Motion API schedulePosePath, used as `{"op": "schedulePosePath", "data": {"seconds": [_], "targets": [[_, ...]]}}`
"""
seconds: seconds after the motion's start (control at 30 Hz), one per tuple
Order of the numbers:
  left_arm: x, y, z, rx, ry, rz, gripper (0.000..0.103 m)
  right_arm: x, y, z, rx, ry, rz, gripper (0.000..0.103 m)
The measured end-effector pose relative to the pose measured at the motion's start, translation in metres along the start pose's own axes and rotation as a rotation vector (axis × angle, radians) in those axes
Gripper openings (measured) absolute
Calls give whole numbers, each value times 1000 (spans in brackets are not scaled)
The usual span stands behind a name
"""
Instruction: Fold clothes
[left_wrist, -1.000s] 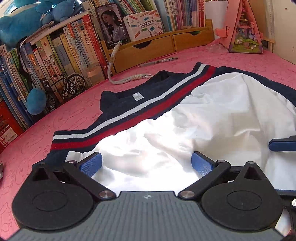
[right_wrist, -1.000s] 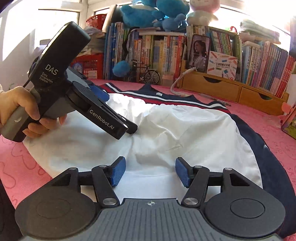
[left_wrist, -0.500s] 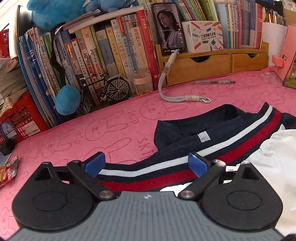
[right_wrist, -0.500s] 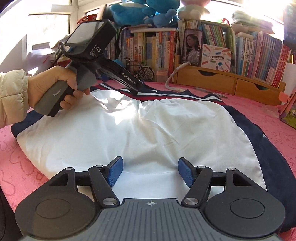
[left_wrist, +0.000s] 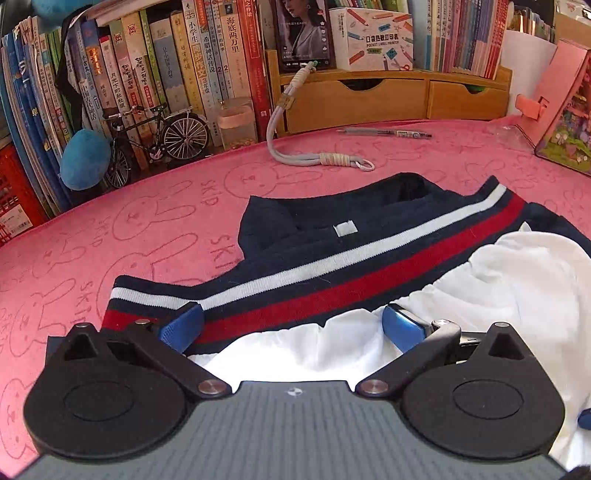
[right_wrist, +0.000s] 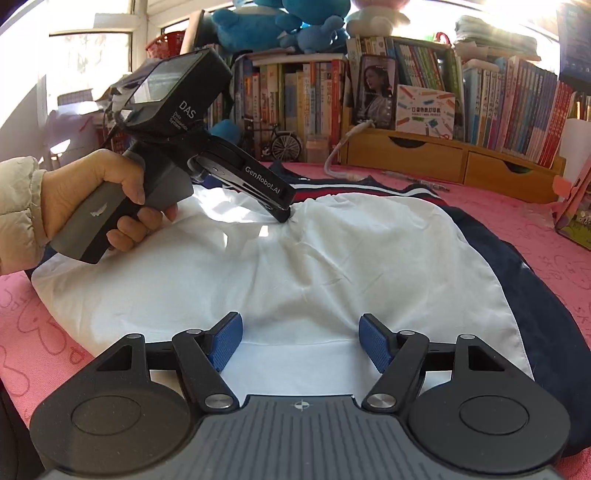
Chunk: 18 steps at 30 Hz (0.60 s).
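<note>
A navy garment with a white and red striped band (left_wrist: 369, 254) and a white lining (right_wrist: 332, 258) lies on the pink mat. My left gripper (left_wrist: 291, 325) is open, low over the band where it meets the white cloth; its fingertips (right_wrist: 282, 214) press on the cloth in the right wrist view. My right gripper (right_wrist: 301, 343) is open over the near edge of the white lining, holding nothing.
Pink rabbit-print mat (left_wrist: 129, 229). At the back stand books (left_wrist: 166, 66), a model bicycle (left_wrist: 159, 133), a wooden drawer unit (left_wrist: 388, 99), a looped cord (left_wrist: 325, 158), a pen (left_wrist: 388, 132) and a pink box (left_wrist: 569, 110) at right.
My left gripper swung left from over the white lining to the striped band, then came down onto the cloth edge. The right gripper stayed nearly still.
</note>
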<state>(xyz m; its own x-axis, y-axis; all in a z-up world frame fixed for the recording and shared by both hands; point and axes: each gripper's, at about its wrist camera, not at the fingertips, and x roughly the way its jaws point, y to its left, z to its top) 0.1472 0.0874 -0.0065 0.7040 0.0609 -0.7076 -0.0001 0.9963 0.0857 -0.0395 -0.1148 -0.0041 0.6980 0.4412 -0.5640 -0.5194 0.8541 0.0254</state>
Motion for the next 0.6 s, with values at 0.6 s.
{"op": "schedulePosePath", "data": {"seconds": [0.6], "targets": [[-128,28,-145,-133,-99,117,103,-5,13,3,49,-38,18,79]]}}
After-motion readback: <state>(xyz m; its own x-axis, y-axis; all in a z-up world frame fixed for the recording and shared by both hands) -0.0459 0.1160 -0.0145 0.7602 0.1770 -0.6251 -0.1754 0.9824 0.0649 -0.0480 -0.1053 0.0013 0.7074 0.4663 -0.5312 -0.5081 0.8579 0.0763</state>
